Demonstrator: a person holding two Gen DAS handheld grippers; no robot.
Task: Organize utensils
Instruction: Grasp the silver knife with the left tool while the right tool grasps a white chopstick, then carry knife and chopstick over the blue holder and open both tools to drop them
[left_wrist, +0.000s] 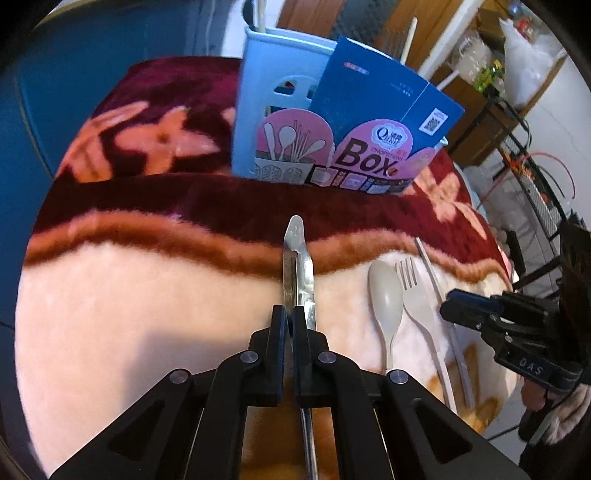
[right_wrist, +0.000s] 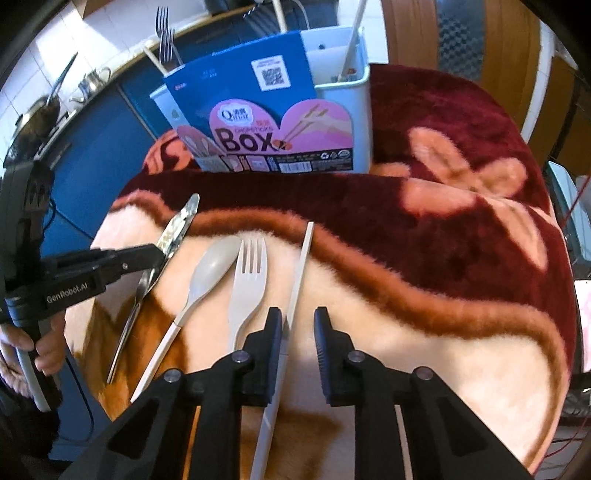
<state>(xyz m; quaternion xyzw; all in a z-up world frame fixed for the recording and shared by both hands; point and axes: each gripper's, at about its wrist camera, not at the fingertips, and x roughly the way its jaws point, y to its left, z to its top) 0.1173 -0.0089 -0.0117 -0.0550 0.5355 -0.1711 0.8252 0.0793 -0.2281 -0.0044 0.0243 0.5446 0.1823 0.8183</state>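
While metal tongs (left_wrist: 298, 266) are clamped in the left tool (left_wrist: 290, 325), little is judged done. Spoon (right_wrist: 207, 273), fork (right_wrist: 248, 284) and chopstick (right_wrist: 301, 266) are left before the holder (right_wrist: 334, 96); the right tool (right_wrist: 298, 325) is spread around the chopstick.

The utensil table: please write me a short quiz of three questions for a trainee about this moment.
1. True or false: the left gripper is shut on the metal tongs.
2. Which utensil lies directly between the right gripper's open jaws?
A. the beige spoon
B. the white chopstick
C. the beige fork
3. Fill in: the big word printed on the pink label of the utensil holder is ____.

Key: 1 true; 2 B; 3 Box.
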